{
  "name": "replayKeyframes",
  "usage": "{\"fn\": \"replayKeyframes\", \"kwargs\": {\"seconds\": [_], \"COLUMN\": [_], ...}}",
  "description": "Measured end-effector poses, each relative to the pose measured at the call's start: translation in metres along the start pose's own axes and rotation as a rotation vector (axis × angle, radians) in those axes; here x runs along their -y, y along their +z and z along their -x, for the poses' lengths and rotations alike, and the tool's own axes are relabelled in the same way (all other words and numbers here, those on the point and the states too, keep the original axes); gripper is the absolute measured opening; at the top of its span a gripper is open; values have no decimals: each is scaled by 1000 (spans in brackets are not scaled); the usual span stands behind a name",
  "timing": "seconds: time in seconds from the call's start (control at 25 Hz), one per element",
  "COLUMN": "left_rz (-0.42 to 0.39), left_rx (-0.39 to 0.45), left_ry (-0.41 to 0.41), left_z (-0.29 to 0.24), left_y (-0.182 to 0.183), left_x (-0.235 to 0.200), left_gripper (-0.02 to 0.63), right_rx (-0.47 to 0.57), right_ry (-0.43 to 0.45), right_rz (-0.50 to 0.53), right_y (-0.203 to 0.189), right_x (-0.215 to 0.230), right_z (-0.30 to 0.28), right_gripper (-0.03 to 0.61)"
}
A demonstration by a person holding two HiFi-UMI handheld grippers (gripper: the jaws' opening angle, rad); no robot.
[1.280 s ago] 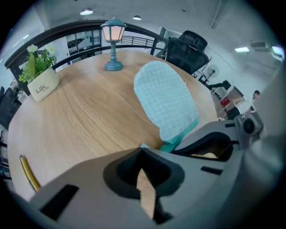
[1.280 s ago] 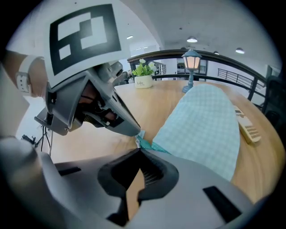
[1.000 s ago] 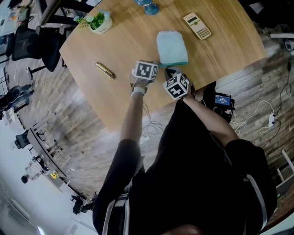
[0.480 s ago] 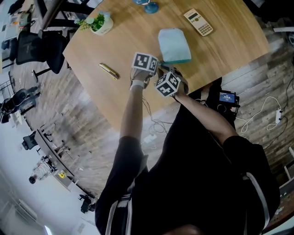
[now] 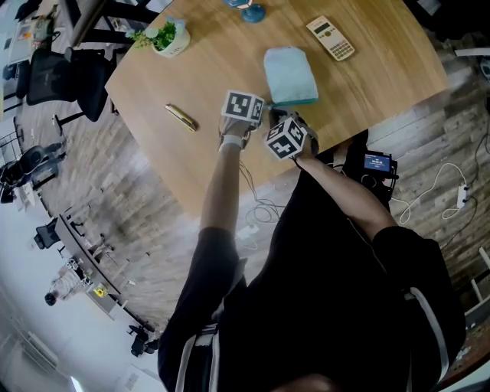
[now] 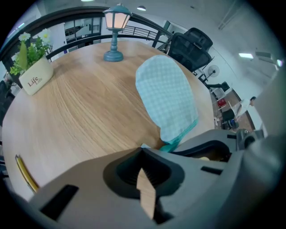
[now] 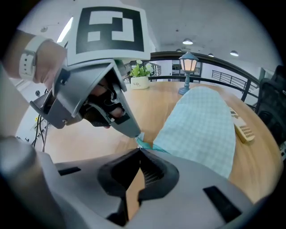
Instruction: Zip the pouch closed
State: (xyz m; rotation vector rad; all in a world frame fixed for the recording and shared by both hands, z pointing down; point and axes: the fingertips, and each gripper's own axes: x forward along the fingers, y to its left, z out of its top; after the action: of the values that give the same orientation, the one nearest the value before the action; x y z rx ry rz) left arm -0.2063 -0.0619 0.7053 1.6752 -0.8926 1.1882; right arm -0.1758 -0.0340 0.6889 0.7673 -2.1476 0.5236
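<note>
On the wooden bench, just above the middle of the head view, lies one pouch. It is pale aqua cloth with a fine check, lying flat, with a darker teal trim along its lower edge. Whether its zip is open or closed cannot be made out.

Two tools meet at its lower left corner. The left hand-held gripper has its jaws pressed together; the right gripper view shows its tip pinching a small teal tab at that pouch corner. The right hand-held gripper comes in from just below it, jaws also pressed together, their tips nipping the same teal trim right beside the left tool's tip. Each carries one marker cube, so two cubes sit side by side at the centre of the head view.

Around them the bench holds one calculator at the upper right of the pouch, one gold pen well to the left, one potted plant at the upper left, and one small lamp at the top edge.
</note>
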Motion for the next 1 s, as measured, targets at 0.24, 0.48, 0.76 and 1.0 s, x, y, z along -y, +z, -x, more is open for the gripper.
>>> {"fn": "replayKeyframes", "kwargs": {"seconds": [0.24,0.48,0.76,1.0], "left_rz": [1,-3,-7,-9], "left_rx": [-8,0,-3,2], "left_ry": [-1,14,12,13], "left_z": [0,1,1,1], "left_y": [0,0,0,1], "left_x": [-1,0,-1,1], "left_gripper": [0,0,0,0], "right_rx": [9,12,3,4], "right_ry": [-3,-15,-43,-67], "right_rz": [13,27,4,-1], "right_y": [-9,-23,-43,-58], "right_x": [14,36,68,96], "right_z": [17,41,65,86], "right_gripper": [15,15,15,16]}}
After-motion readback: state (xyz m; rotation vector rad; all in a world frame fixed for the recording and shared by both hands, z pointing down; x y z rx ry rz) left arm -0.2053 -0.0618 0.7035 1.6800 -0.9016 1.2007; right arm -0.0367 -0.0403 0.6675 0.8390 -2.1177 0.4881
